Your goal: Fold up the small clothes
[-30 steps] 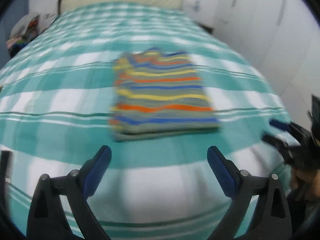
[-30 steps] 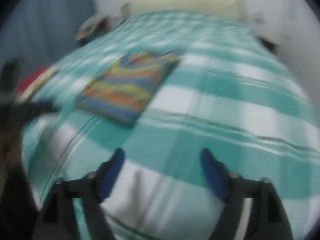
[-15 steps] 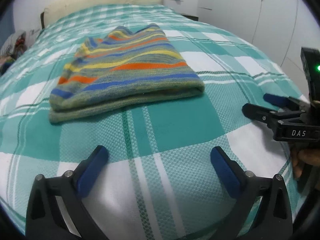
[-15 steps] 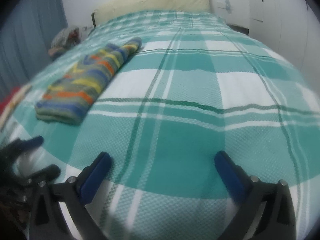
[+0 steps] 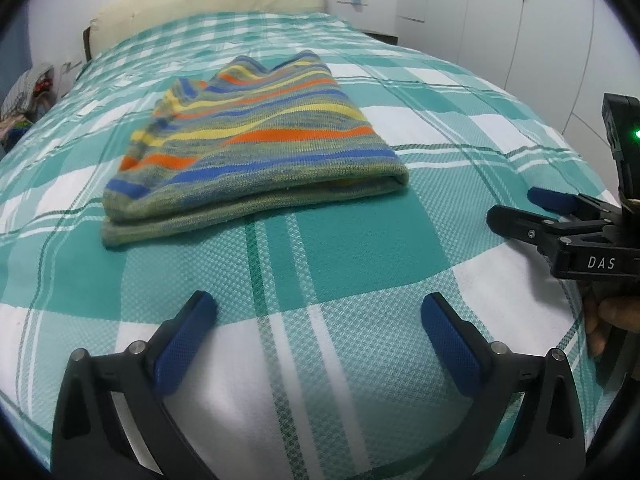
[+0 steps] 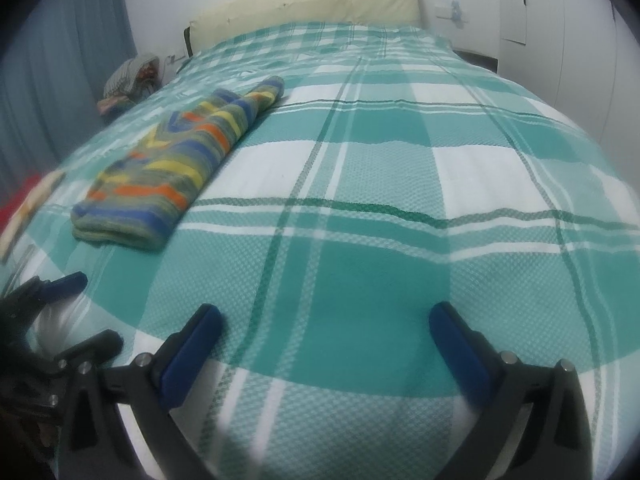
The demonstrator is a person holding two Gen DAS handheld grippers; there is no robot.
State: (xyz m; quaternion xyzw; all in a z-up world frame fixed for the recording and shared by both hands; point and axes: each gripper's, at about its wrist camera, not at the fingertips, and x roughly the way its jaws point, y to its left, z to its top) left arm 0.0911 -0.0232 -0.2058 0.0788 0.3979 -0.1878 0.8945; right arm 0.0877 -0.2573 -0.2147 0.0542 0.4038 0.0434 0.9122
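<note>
Both grippers lower vs earlier | left gripper [image 5: 318,314] & right gripper [image 6: 324,326] jaws apart, empty | folded striped garment [image 5: 256,152] upper-centre, left nearer, long axis toward top of frame

A home bedroom: a bed [image 5: 360,240] under a teal-and-white checked cover, a cream headboard [image 6: 312,4] at its far edge, white wardrobe doors [image 5: 500,20], and probably a blue curtain [image 6: 60,80].

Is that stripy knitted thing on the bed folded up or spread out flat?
Folded. The striped garment lies on the checked bedspread as a compact bundle, with two stacked layers showing along its near edge.
</note>
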